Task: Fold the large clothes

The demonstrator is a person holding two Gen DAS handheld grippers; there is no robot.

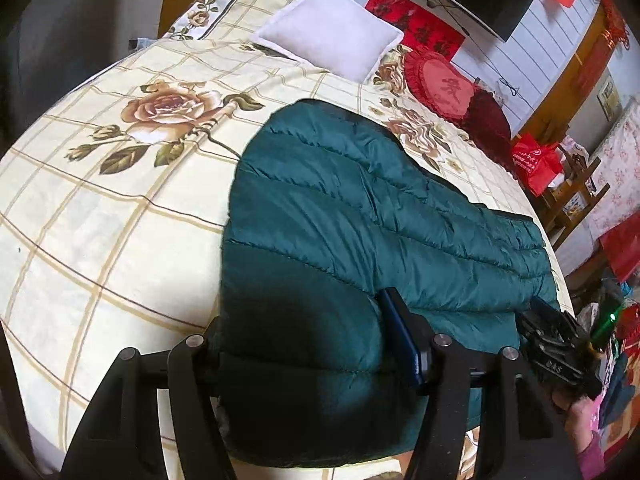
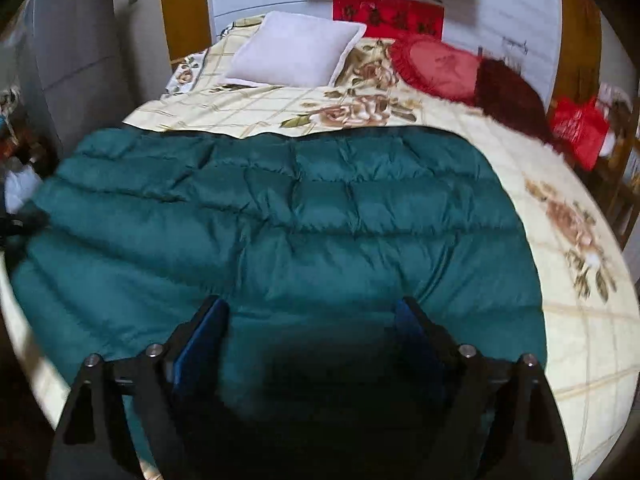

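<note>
Left gripper (image 1: 316,344) stands partly open over the near edge of the green down jacket (image 1: 360,216). Only its blue-padded finger at 5 o'clock shows clearly; the other finger is hidden behind bulging fabric, so contact on that side can't be told. Jacket fabric sits between the fingers and runs away toward 1 o'clock across the bed (image 1: 100,216).

Right gripper (image 2: 312,336) is wide open, both blue pads clear, jaws straddling the jacket's near edge with nothing pinched. Jacket (image 2: 280,208) spreads flat from 6 o'clock up to centre, filling most of the view.

In the left view the right gripper (image 1: 560,340) and the hand (image 1: 578,416) holding it sit at 4 o'clock by the jacket's far corner.

Beyond: white pillow (image 2: 296,50) at 12 o'clock, red cushion (image 2: 436,66) at 1 o'clock.
</note>
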